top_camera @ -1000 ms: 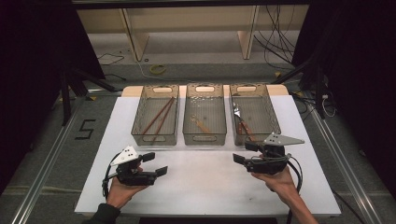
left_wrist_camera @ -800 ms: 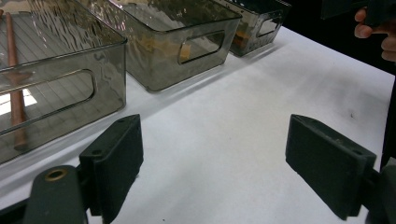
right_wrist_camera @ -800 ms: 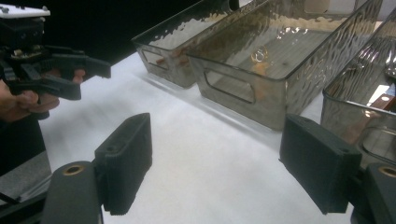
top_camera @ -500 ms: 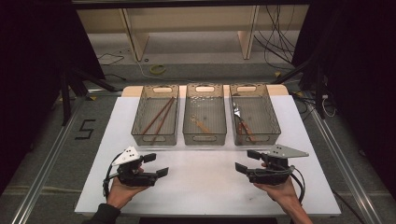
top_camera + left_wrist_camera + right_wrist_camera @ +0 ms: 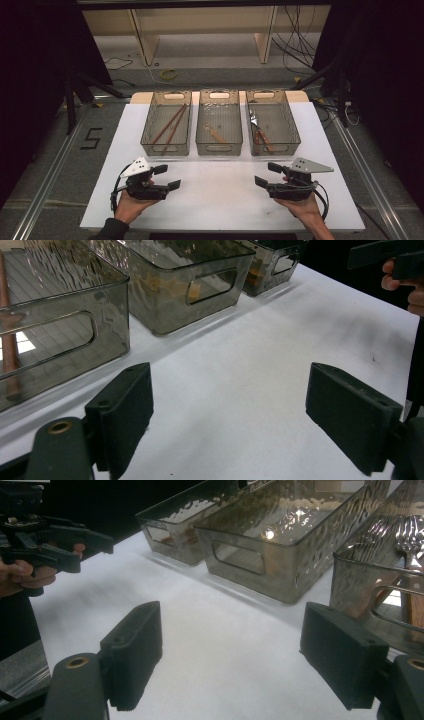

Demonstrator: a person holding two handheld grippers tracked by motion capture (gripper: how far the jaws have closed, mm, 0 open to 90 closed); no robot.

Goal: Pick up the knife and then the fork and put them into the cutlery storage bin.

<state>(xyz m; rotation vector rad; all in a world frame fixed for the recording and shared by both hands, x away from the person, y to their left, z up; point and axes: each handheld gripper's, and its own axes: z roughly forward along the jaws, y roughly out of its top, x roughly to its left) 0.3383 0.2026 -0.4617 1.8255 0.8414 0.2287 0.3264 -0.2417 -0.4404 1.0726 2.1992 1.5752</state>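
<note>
Left tongs (image 5: 167, 176): jaws wide apart, empty, low over the table (image 5: 220, 175).
Right tongs (image 5: 268, 174): jaws wide apart, empty.
Bins: three in a row, beyond both tongs.
Nearest: left bin (image 5: 167, 123) with chopsticks (image 5: 169, 125) lying front-to-back, ahead of left tongs; cutlery bin (image 5: 272, 121) ahead of right tongs.
</note>
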